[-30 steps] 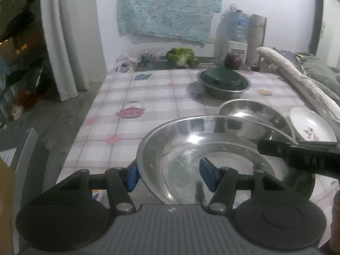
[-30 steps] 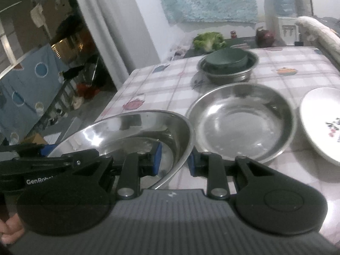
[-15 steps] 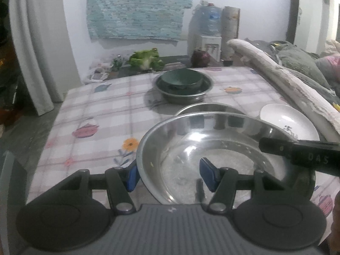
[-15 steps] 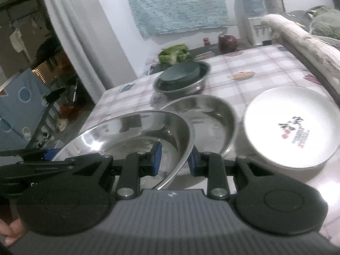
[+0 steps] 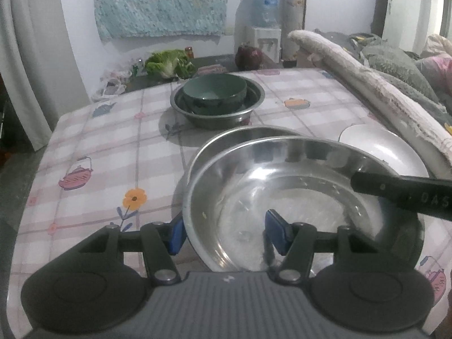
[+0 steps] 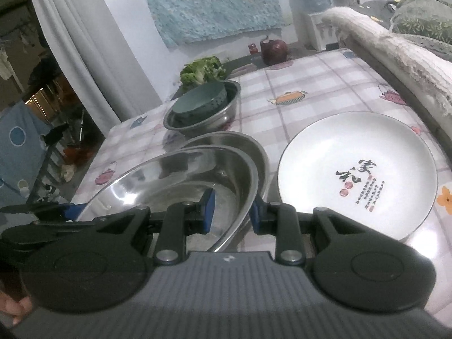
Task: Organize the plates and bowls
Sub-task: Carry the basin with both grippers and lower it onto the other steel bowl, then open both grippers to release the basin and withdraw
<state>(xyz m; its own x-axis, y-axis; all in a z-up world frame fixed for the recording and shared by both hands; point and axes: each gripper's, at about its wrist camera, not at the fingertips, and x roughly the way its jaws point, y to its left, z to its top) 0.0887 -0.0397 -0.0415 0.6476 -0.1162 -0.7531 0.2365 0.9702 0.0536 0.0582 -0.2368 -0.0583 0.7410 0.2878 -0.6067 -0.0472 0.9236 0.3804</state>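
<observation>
Both grippers hold one large steel bowl [image 5: 296,186], [image 6: 169,180] by opposite rim edges, above a second steel bowl [image 5: 240,135], [image 6: 240,144] on the table. My left gripper [image 5: 226,233] is shut on its left rim. My right gripper [image 6: 233,212] is shut on its right rim; that gripper's finger also shows in the left wrist view [image 5: 401,192]. A white plate [image 6: 356,169], [image 5: 381,147] with red and black writing lies to the right. A green bowl [image 5: 214,91], [image 6: 197,101] sits inside a third steel bowl [image 5: 248,110], [image 6: 226,115] farther back.
The table has a checked cloth [image 5: 113,147]. A rolled white mat [image 5: 367,84], [image 6: 395,45] lies along its right edge. Lettuce [image 5: 169,63], a dark red round object [image 5: 248,56] and a water dispenser [image 5: 265,17] stand beyond the far edge. A curtain [image 6: 84,42] hangs at the left.
Both grippers carried the held steel bowl forward and to the right; it now hangs over the second steel bowl instead of in front of it. The grips stayed the same.
</observation>
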